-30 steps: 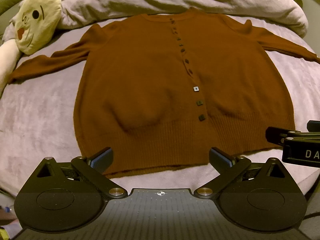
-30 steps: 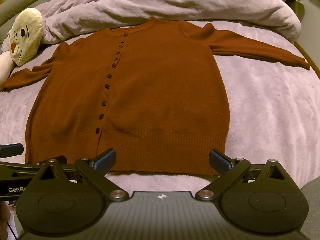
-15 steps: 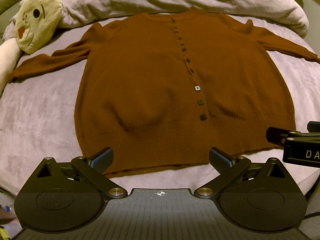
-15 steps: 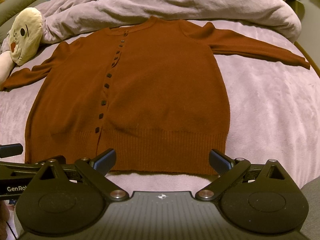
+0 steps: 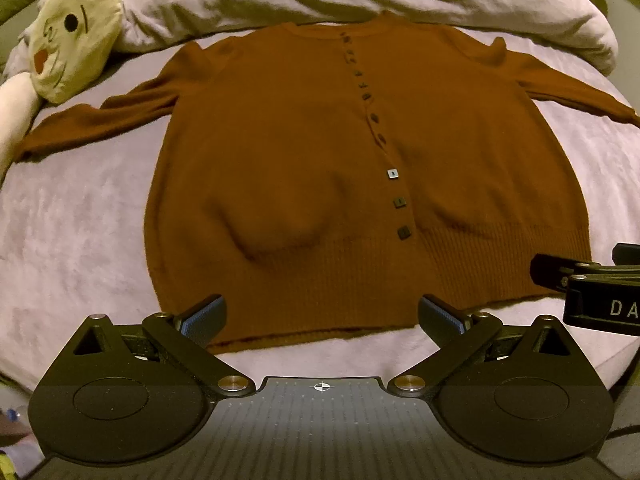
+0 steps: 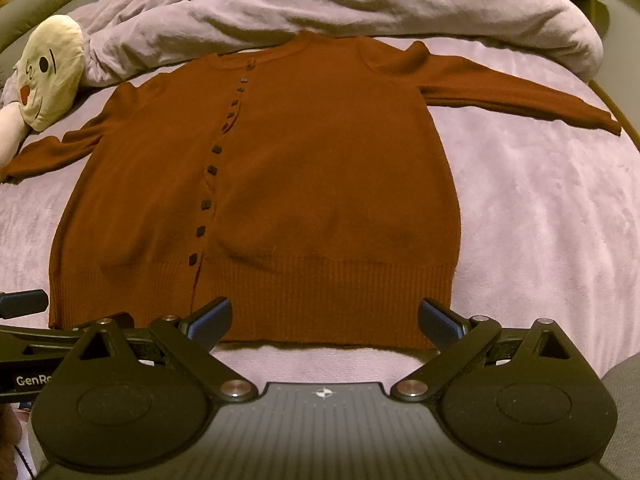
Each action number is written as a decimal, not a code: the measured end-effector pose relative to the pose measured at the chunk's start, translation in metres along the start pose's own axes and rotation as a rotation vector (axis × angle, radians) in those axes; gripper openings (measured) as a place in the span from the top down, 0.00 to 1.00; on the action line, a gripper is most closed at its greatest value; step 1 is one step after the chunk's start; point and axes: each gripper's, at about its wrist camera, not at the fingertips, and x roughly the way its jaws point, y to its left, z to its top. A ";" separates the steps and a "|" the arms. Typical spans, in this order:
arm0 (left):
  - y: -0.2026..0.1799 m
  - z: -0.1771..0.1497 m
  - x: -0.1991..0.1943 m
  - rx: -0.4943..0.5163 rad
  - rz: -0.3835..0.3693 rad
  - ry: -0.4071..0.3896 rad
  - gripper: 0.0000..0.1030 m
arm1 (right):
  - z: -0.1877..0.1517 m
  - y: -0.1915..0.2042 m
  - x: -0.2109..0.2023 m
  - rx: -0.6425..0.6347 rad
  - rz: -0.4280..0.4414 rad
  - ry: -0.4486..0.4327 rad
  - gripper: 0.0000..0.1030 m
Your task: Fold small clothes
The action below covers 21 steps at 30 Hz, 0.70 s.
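A rust-brown buttoned cardigan (image 5: 280,168) (image 6: 320,184) lies flat and face up on the bed, both sleeves spread out to the sides, ribbed hem toward me. A shallow wrinkle bulges above the hem left of the buttons in the left wrist view. My left gripper (image 5: 322,322) hovers open just before the hem's left half, nothing between its fingers. My right gripper (image 6: 325,320) is open too, in front of the hem's right half. Each gripper shows at the edge of the other's view.
The bed (image 6: 540,220) is covered by a mauve fleece sheet. A bunched duvet (image 6: 320,4) lies along the far side behind the collar. A cream plush toy with a face (image 5: 76,32) rests at the far left near the left sleeve's cuff.
Almost nothing differs; both grippers stay open in front of the hem, and the cardigan has not moved.
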 end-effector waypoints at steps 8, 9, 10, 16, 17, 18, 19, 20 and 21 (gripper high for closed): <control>0.000 0.001 0.001 -0.003 -0.001 0.006 0.00 | 0.000 0.000 0.003 0.002 0.000 0.005 0.04; 0.000 0.001 0.002 -0.004 0.000 0.006 0.00 | 0.000 0.000 0.003 0.002 0.000 0.004 0.04; 0.000 0.001 0.001 -0.005 -0.001 0.007 0.00 | 0.000 0.000 0.003 0.003 0.000 0.005 0.04; -0.001 0.001 0.004 -0.004 0.001 0.011 0.00 | 0.000 0.000 0.005 0.000 -0.002 0.007 0.04; -0.001 0.001 0.004 -0.005 0.001 0.012 0.00 | 0.000 0.000 0.005 0.002 -0.002 0.008 0.04; -0.001 0.001 0.004 -0.006 0.002 0.013 0.00 | 0.000 0.000 0.005 0.004 -0.002 0.009 0.04; -0.001 0.001 0.005 -0.008 0.002 0.014 0.00 | 0.000 0.000 0.006 0.003 -0.001 0.010 0.04; -0.001 0.001 0.005 -0.009 0.001 0.014 0.00 | 0.001 0.001 0.006 0.002 -0.002 0.011 0.04; -0.001 0.002 0.005 -0.009 0.001 0.015 0.00 | 0.001 0.001 0.006 0.003 -0.002 0.011 0.04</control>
